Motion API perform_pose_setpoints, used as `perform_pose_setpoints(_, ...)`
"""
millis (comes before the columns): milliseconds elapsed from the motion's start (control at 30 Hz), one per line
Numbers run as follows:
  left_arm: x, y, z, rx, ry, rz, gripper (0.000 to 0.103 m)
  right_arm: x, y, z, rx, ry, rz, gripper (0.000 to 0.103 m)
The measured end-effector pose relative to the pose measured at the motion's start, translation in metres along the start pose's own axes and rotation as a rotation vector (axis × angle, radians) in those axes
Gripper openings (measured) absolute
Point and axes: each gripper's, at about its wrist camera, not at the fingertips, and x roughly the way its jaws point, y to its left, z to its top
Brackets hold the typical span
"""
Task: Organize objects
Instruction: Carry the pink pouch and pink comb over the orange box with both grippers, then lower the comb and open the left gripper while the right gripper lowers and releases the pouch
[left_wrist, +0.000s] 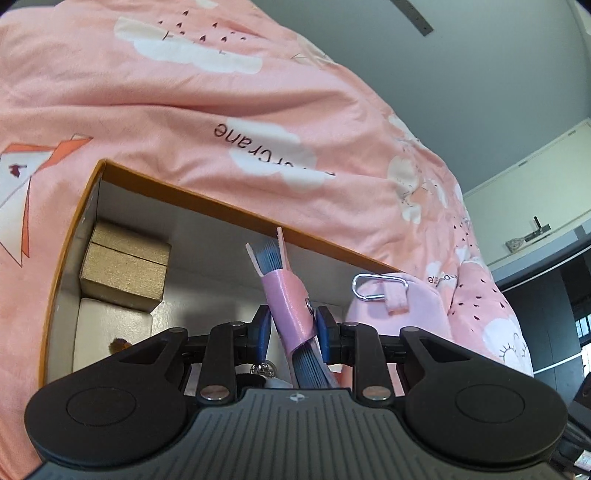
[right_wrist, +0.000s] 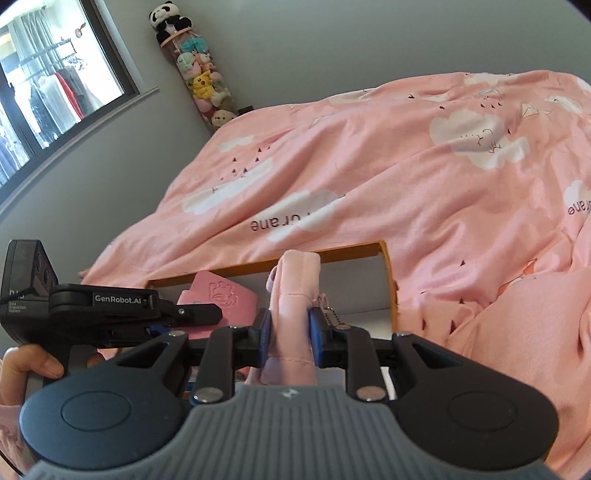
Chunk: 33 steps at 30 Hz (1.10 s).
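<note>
An orange box (left_wrist: 229, 212) sits on the pink blanket (left_wrist: 184, 110). In its left corner is a gold box (left_wrist: 123, 266). Right of that, the left gripper (left_wrist: 291, 326) pinches a pink notebook (left_wrist: 290, 299); its bottom is hidden. Further right, the right gripper (right_wrist: 290, 326) squeezes a pink cloth pouch (right_wrist: 295, 295) above the box.

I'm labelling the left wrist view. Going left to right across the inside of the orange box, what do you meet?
Gold box stacked on a cream box → pink card holder with blue cards, held in the left gripper jaws → silver clip on a pink fabric pouch. All inside the orange box.
</note>
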Motion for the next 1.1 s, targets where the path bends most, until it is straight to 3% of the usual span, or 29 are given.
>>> perform_pose_setpoints(133,0.007,0.002,-0.001,-0.054,0.016,-0.015,0.029,0.001,0.0,0.0,-0.027,-0.003,-0.016,0.024)
perform_pose_setpoints(267,0.012,-0.005,-0.003,-0.018,0.036,-0.013,0.029,0.0,0.0,-0.001,-0.048,0.001,-0.024,0.024)
perform_pose_setpoints(600,0.015,-0.042,-0.038,0.094,0.148,-0.136,0.029,-0.043,0.002,0.0,-0.133,-0.065,-0.116,0.024)
perform_pose_setpoints(833,0.049,-0.059,-0.07,0.134,0.231,-0.079,0.029,-0.058,-0.002,-0.013,-0.152,-0.053,-0.146,0.024)
perform_pose_setpoints(1100,0.076,-0.064,-0.077,0.105,0.314,0.002,0.029,-0.058,-0.005,-0.02,-0.151,-0.053,-0.16,0.024)
